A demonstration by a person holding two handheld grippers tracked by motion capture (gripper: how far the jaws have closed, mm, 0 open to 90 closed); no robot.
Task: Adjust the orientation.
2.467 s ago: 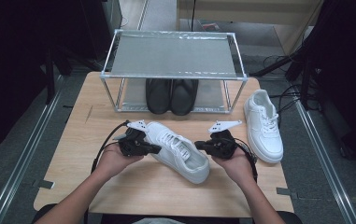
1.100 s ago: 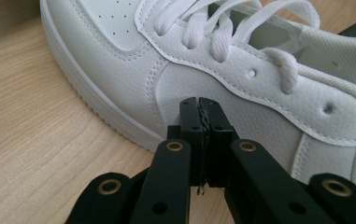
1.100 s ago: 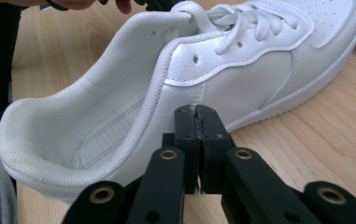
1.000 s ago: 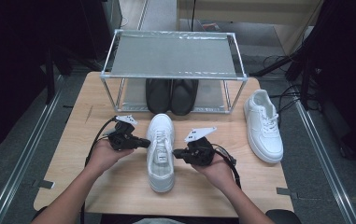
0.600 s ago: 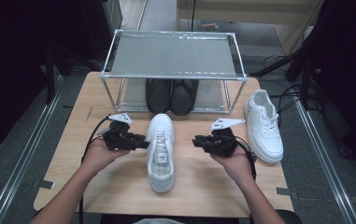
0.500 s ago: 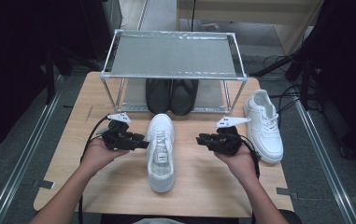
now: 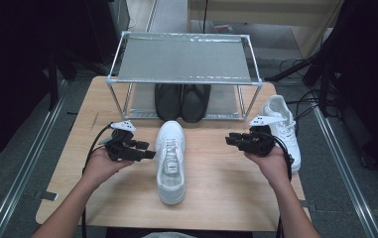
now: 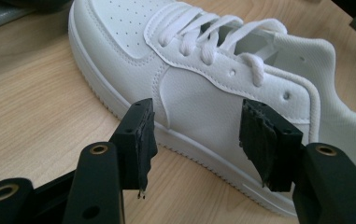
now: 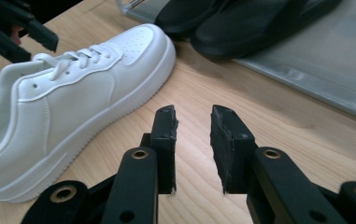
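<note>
White sneaker (image 7: 170, 161) stands released at desk (image 7: 216, 193) centre; left hand-held gripper (image 7: 149, 150) just spread beside it, right hand-held gripper (image 7: 230, 140) opening, empty; second sneaker (image 7: 284, 126) far right likely still to collect

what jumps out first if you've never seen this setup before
The white sneaker lying alone in the middle of the wooden table, toe toward the wire rack, catches the eye first. The left claw is beside it with jaws just opened, nothing between them; the right claw is off to its other side. A second white sneaker lies at the table's right edge, and black shoes sit under the rack.
</note>
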